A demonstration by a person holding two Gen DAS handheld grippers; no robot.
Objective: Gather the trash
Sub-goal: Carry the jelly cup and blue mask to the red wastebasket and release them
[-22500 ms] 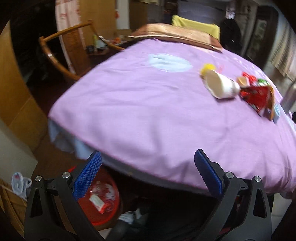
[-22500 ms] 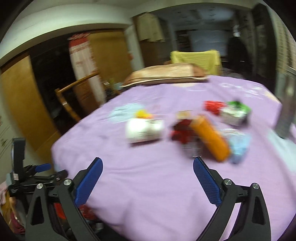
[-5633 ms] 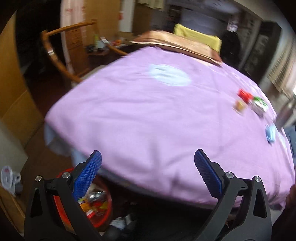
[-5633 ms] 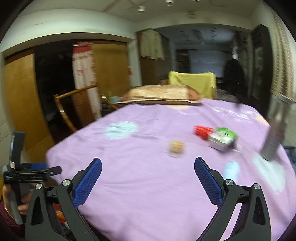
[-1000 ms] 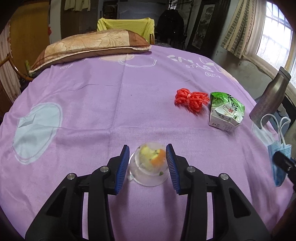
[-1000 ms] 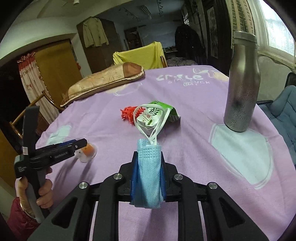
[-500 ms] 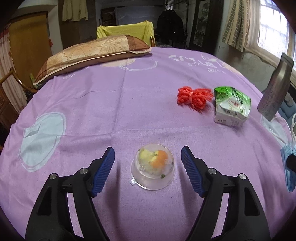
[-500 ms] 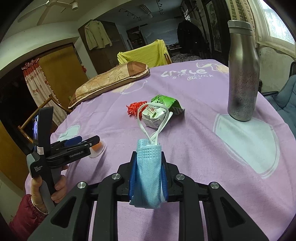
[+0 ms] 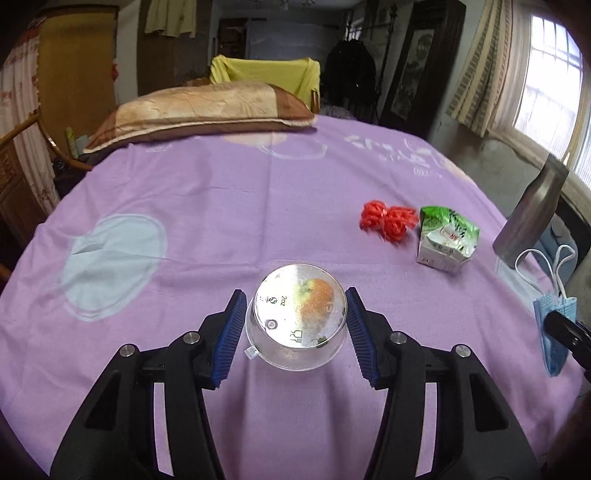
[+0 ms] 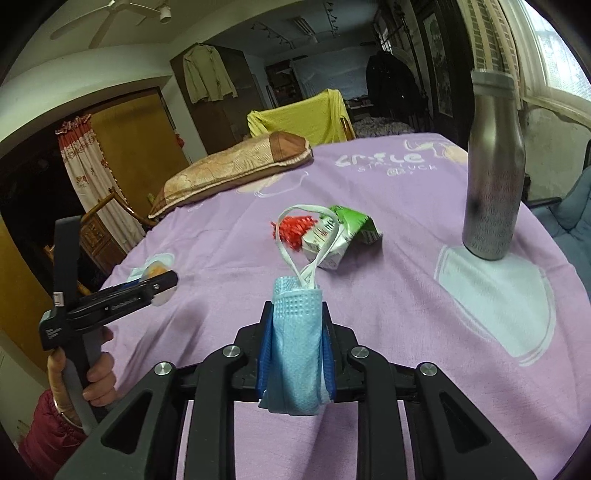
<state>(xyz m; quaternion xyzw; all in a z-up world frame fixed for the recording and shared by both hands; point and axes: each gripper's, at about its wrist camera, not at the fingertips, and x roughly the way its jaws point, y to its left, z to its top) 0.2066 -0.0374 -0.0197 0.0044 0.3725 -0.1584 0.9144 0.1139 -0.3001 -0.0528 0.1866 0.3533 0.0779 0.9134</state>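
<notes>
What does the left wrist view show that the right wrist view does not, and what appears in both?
Left wrist only: the clear plastic cup seen close up between the left gripper pads, food scraps inside. Right wrist only: the ceiling fan, and the person's hand holding the left gripper's handle. Both: blue face mask clamped in the right gripper, green carton, red bundle, metal bottle, pillow.

left tongs (image 9: 295,325) reclosed — clear cup (image 9: 297,325) lifted

a brown pillow (image 9: 199,107) is laid at the far edge of the purple tablecloth (image 9: 221,206); a steel bottle (image 10: 493,162) is stood upright on it.
</notes>
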